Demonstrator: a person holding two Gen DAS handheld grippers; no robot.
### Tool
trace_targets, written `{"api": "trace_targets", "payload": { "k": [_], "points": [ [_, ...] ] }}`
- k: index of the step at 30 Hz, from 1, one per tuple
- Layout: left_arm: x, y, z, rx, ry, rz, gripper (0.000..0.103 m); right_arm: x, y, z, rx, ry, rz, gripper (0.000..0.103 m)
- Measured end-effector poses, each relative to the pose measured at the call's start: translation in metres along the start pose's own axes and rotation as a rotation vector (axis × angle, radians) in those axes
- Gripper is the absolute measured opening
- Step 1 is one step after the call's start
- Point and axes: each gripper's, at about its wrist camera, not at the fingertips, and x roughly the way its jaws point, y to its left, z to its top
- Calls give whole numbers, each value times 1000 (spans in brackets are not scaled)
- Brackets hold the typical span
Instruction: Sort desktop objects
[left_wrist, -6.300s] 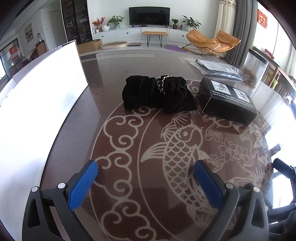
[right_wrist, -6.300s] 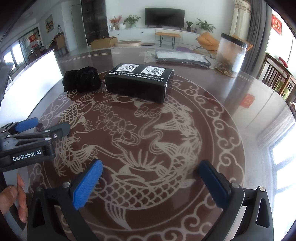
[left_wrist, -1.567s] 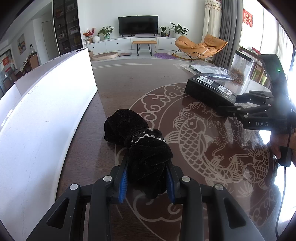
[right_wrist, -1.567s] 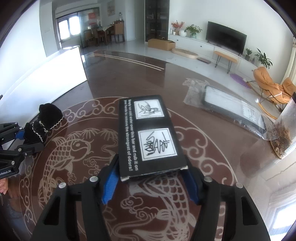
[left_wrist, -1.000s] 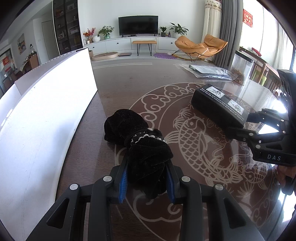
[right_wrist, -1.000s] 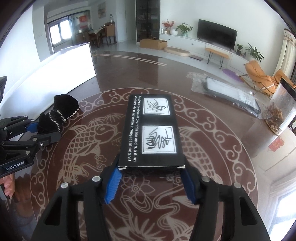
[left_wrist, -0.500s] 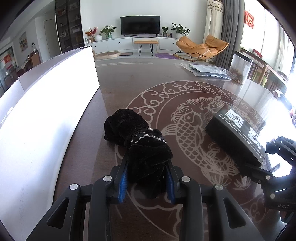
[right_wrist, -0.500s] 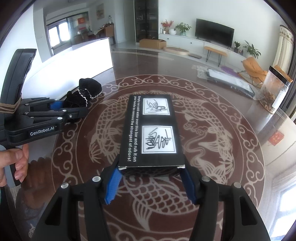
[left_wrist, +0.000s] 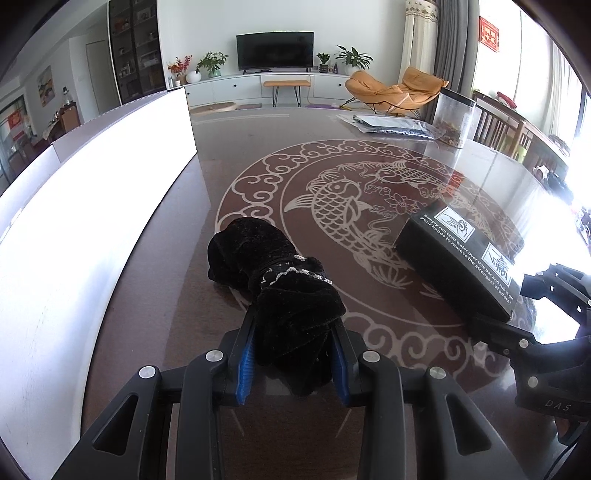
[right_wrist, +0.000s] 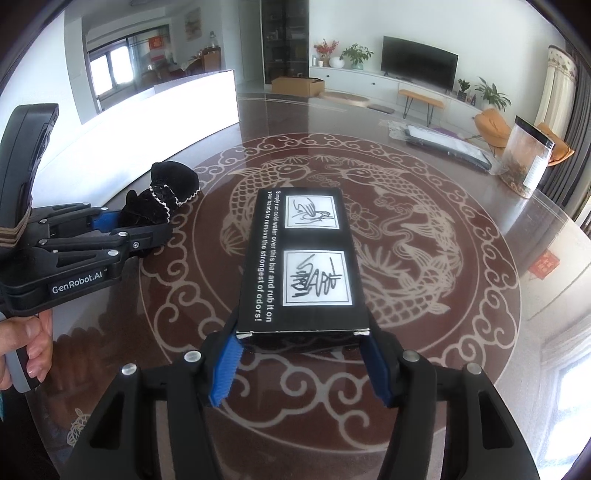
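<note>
The black box (right_wrist: 303, 264) sits clamped at its near end between the blue pads of the right gripper (right_wrist: 301, 363), stretching straight ahead over the fish-patterned table (right_wrist: 461, 258). To its left, the left gripper (left_wrist: 293, 354) is closed on a black velvet pouch (left_wrist: 280, 288). Far ahead and right of the box stand a clear jar (right_wrist: 526, 158) and a plastic-wrapped flat packet (right_wrist: 443, 142); a white panel (left_wrist: 74, 206) lies left of the pouch

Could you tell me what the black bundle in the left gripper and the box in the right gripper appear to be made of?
The bundle looks like soft velvet-type fabric: deep black, fuzzy nap, gathered folds and a pale lace-like trim, squashed in the left gripper. The box looks like matte printed cardboard: crisp edges, white lettering, pale raw board showing at its near corners in the right gripper.
</note>
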Motion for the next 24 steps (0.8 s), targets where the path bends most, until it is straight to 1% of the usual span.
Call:
{"api": "trace_targets", "payload": {
  "k": [11,15,17,18,19,20,21,22,24],
  "points": [
    [-22,-13,-25,13,0,-9,34,-23,9,-27,21,1,-19,60],
    [-26,-17,-31,18,0,-11,34,-26,10,-31,22,1,-22,60],
    [-27,-17,-31,20,-1,-5,36,-26,11,-31,20,1,-24,60],
    [-26,-17,-30,18,1,7,45,-26,11,-31,21,2,-21,60],
    [-25,-16,-30,9,5,25,68,-27,11,-31,23,2,-18,62],
    [-23,-14,-29,-7,19,33,83,-26,11,-31,25,5,-23,70],
    [-21,-11,-27,-21,29,36,103,-25,10,-31,28,13,-27,75],
    [-20,-8,-27,-35,34,34,103,-24,10,-31,29,19,-31,82],
    [-13,-3,-27,-62,67,28,103,-23,9,-31,31,20,-33,83]
  ]
}}
